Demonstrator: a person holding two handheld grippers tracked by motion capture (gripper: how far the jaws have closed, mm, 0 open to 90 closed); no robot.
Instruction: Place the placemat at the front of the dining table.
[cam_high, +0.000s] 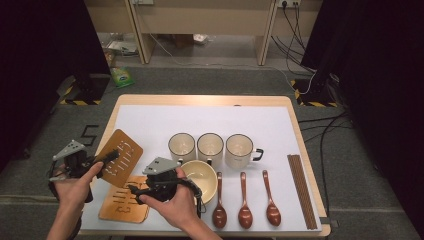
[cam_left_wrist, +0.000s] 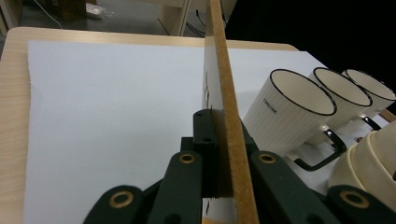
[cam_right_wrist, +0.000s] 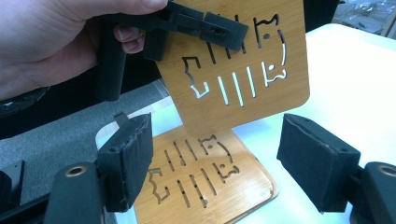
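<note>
The left gripper (cam_high: 111, 158) is clamped on the edge of a flat, tan bamboo trivet with cut-out slots (cam_high: 119, 157), holding it tilted and clear of the white sheet (cam_high: 150, 125) that covers the worktop (cam_high: 205, 99); in the left gripper view the board (cam_left_wrist: 229, 121) runs edge-on straight out between the closed jaws. The right gripper (cam_right_wrist: 219, 163) has its padded jaws standing wide apart with nothing between them. Directly below and ahead of it lies a second bamboo trivet of the same pattern (cam_right_wrist: 201, 179), flat on the sheet, while the lifted one hangs just beyond and above it.

Off to the right gripper's far side sit a cream ceramic bowl (cam_high: 201, 175), three cream mugs with dark rims (cam_high: 210, 146), three brown wooden spoons (cam_high: 245, 200) and a bundle of dark wooden chopsticks (cam_high: 301, 190), all laid out and untouched.

As I judge it, the work is at an early stage: one trivet has been picked off the pile, but it has yet to be set down at a place on the sheet. The second trivet still waits, likely for the open right gripper, and the crockery looks yet to be arranged.
</note>
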